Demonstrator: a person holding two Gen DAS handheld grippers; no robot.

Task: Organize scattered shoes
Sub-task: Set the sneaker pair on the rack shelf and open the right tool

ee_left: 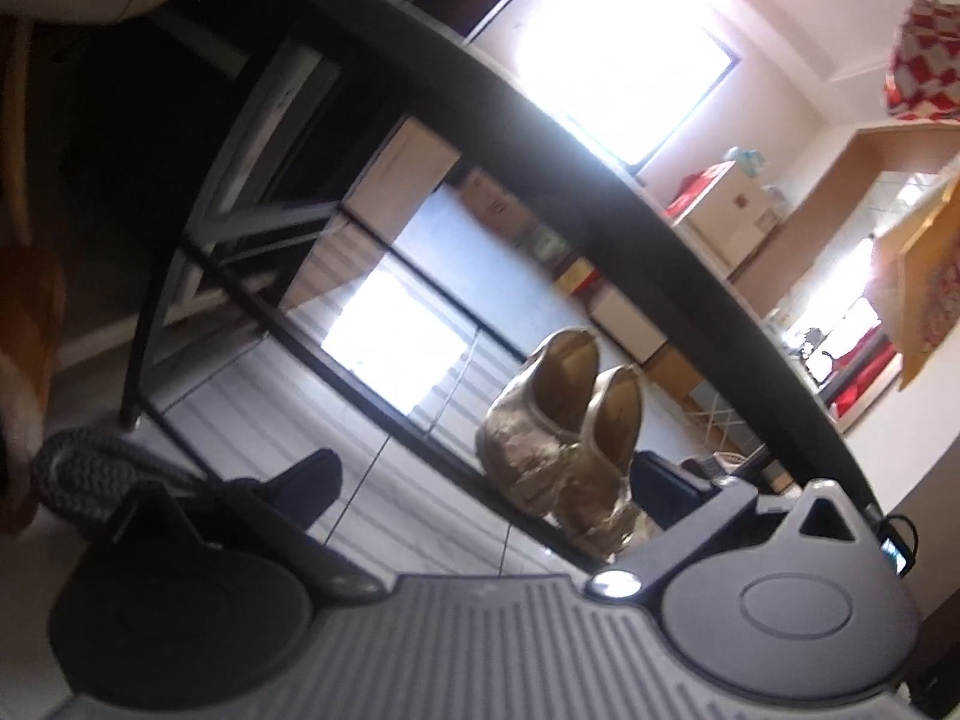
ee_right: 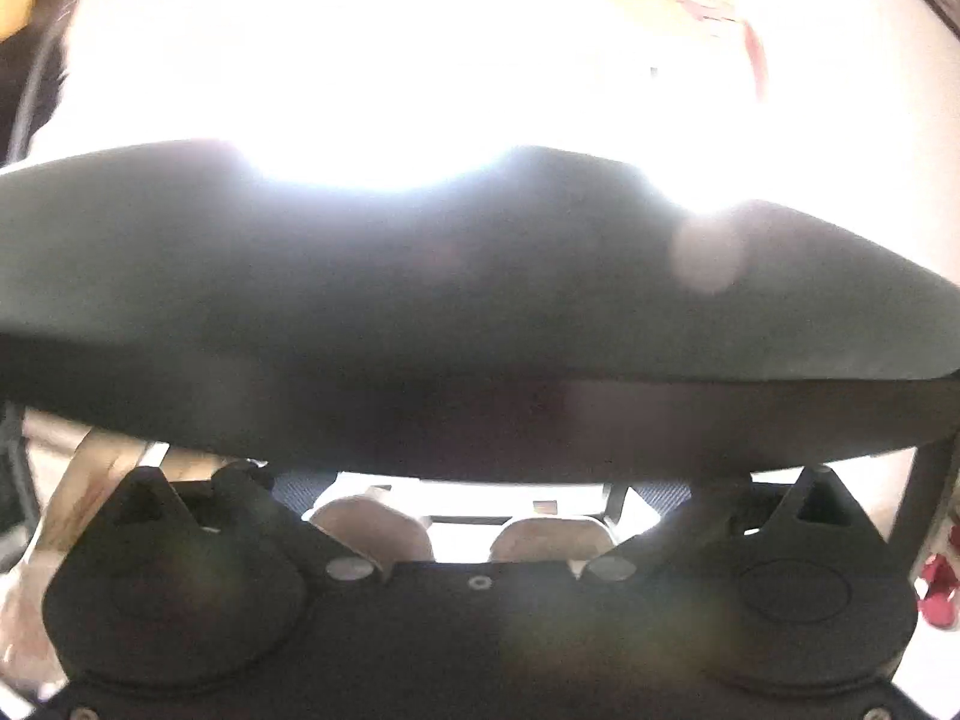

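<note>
Left wrist view: a pair of gold shoes (ee_left: pixel 564 450) is seen standing side by side, touching, on a wire rack shelf (ee_left: pixel 384 324), lower centre of the frame. A dark curved bar (ee_left: pixel 600 180) crosses diagonally above them. The left tool (ee_left: pixel 480 480) is spread wide, nothing between its fingers.

Right wrist view: strongly overexposed. The right tool (ee_right: pixel 480 498) is spread wide and empty. Two rounded beige shapes, possibly shoe heels (ee_right: pixel 372 525), are seen at lower centre under a dark padded edge (ee_right: pixel 420 300).

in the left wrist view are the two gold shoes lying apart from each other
No, the gold shoes stand side by side, touching, on the slatted lower shelf.
</note>
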